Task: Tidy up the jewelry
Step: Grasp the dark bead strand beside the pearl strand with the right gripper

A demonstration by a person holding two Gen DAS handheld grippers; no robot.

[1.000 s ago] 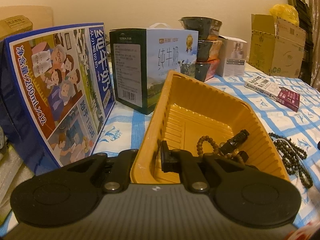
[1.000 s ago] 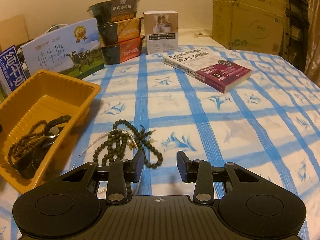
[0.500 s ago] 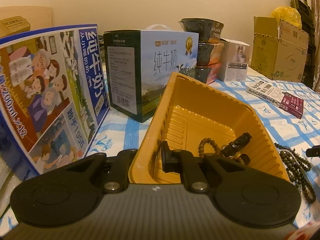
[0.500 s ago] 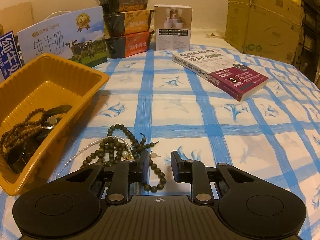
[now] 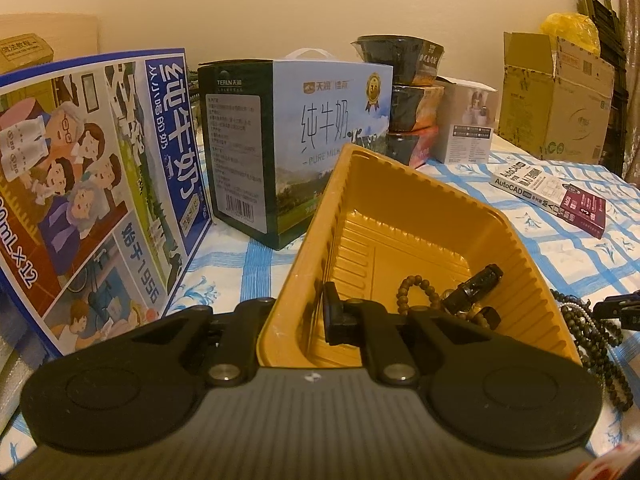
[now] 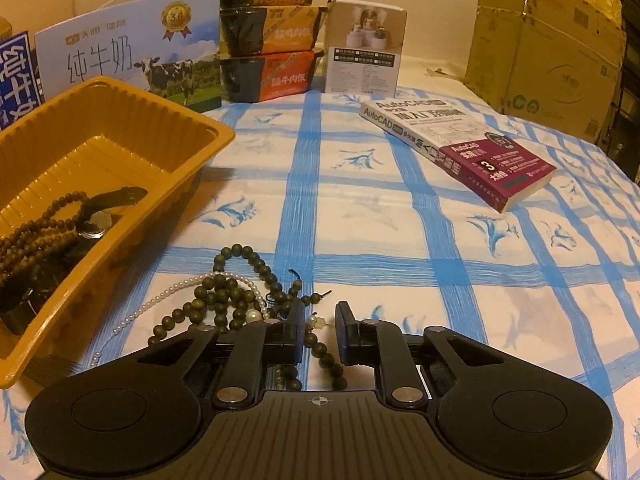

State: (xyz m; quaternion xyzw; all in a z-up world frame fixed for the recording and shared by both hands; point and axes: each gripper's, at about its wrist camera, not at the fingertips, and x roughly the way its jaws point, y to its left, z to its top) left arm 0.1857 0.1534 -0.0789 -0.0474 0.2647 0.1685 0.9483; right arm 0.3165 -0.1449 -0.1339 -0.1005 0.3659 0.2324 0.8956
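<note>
Now lowered over the dark bead necklace (image 6: pixel 240 300) on the desk beside the yellow tray (image 6: pixel 120 136), the right gripper (image 6: pixel 318 334) is seen with jaws closing (beads between them, unpinched); the left gripper (image 5: pixel 296 320) is clamped on the tray wall, so a pickup is judged imminent.

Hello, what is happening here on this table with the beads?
A person sorts jewelry with two hand-held tongs. The left tongs grip the near wall of the yellow plastic tray, which already holds a brown bead bracelet. The right tongs are closing around the dark green bead strand tangled with a white pearl necklace on the blue-checked cloth.
</note>
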